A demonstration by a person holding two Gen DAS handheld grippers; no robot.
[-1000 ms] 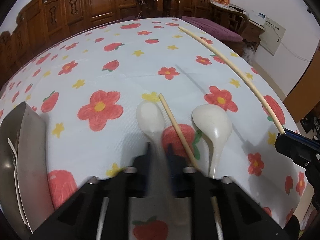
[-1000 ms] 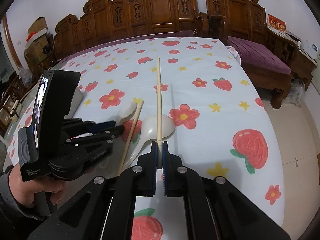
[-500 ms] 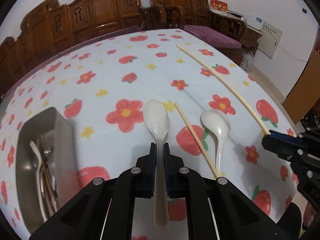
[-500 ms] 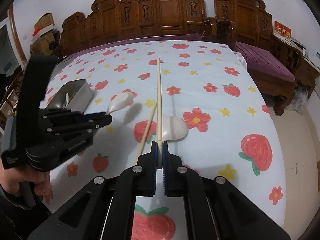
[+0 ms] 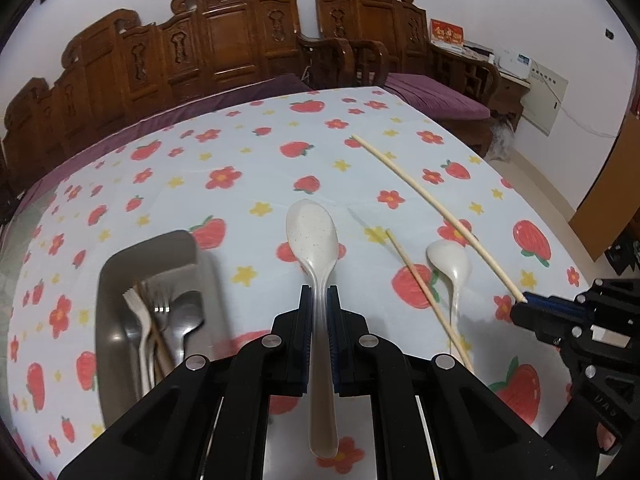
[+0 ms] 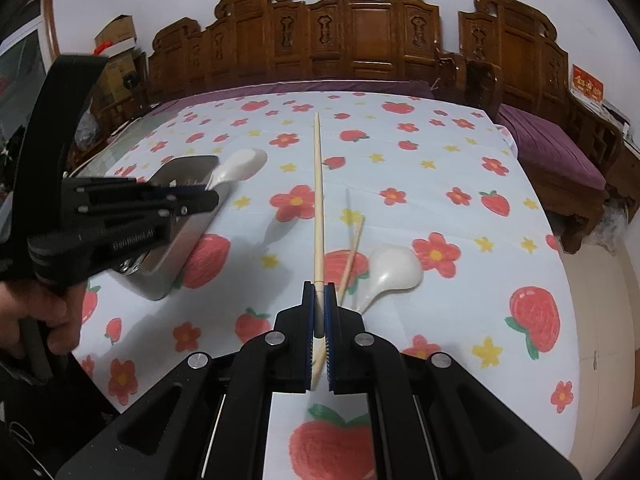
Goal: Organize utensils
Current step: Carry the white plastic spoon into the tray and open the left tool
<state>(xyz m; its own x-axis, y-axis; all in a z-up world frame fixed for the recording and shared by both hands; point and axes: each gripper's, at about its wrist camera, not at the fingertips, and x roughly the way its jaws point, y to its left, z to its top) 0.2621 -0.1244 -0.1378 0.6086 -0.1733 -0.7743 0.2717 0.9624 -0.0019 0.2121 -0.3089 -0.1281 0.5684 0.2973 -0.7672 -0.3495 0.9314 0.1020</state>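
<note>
The left gripper [image 5: 319,300] clamps a spoon [image 5: 311,232] beside the tray [image 5: 110,280], the right gripper [image 6: 319,296] clamps a chopstick [image 6: 318,192], and open cloth [image 5: 240,152] stretches beyond.

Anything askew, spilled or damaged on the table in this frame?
Nothing spilled or broken. One spoon and one chopstick lie loose on the tablecloth, outside the metal tray.

White spoon [image 5: 313,240] and chopstick [image 6: 318,196] held aloft; spoon [image 5: 450,264], chopstick [image 5: 426,296] on cloth.
</note>
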